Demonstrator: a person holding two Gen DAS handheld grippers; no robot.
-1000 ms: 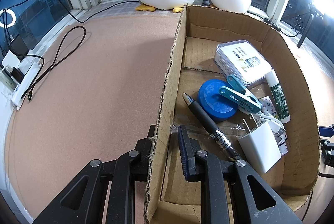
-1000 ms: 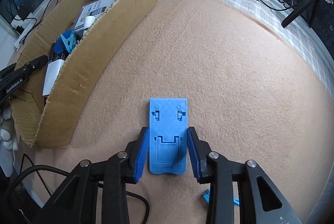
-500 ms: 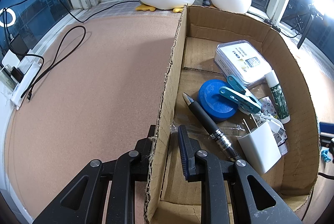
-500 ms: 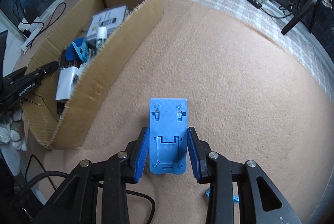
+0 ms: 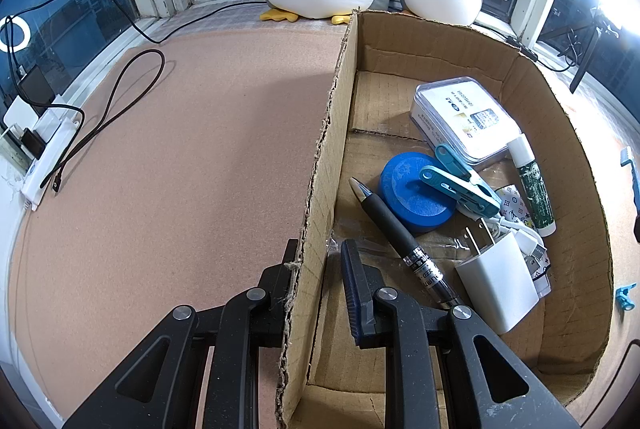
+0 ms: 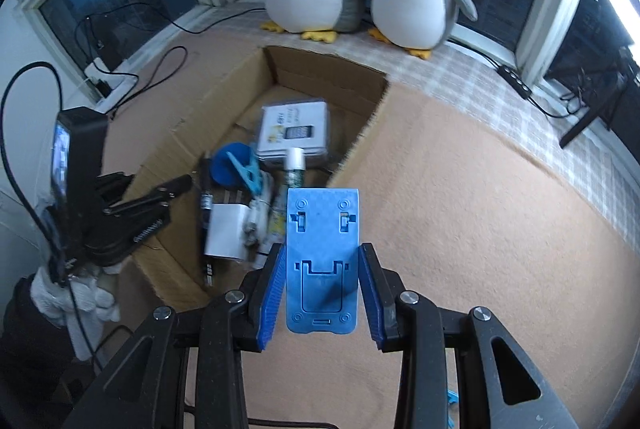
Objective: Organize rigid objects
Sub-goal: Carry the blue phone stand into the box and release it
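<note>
Left wrist view: the left tool (image 5: 318, 269) is closed on the near side wall of the cardboard box (image 5: 568, 133), one finger outside and one inside. Judged purpose: this clamp steadies the box so that it does not slide while items are dropped in. Inside the box lie a black pen (image 5: 400, 233), a blue round lid (image 5: 414, 197), a teal clip (image 5: 460, 181), a white charger (image 5: 498, 277), a glue stick (image 5: 534, 185) and a clear plastic case (image 5: 464, 119). The box rests on a tan carpeted surface (image 5: 180, 169).

Right wrist view: the right tool (image 6: 322, 289) grips a flat blue phone stand (image 6: 322, 257) by its two long edges, clear of the surface and near the box's right wall (image 6: 360, 141). The edge grip leaves the flat face free for release. The stand's long axis runs along the fingers, its free end pointing away from the tool toward the box. The left tool (image 6: 176, 185) shows at the box's left wall.
</note>
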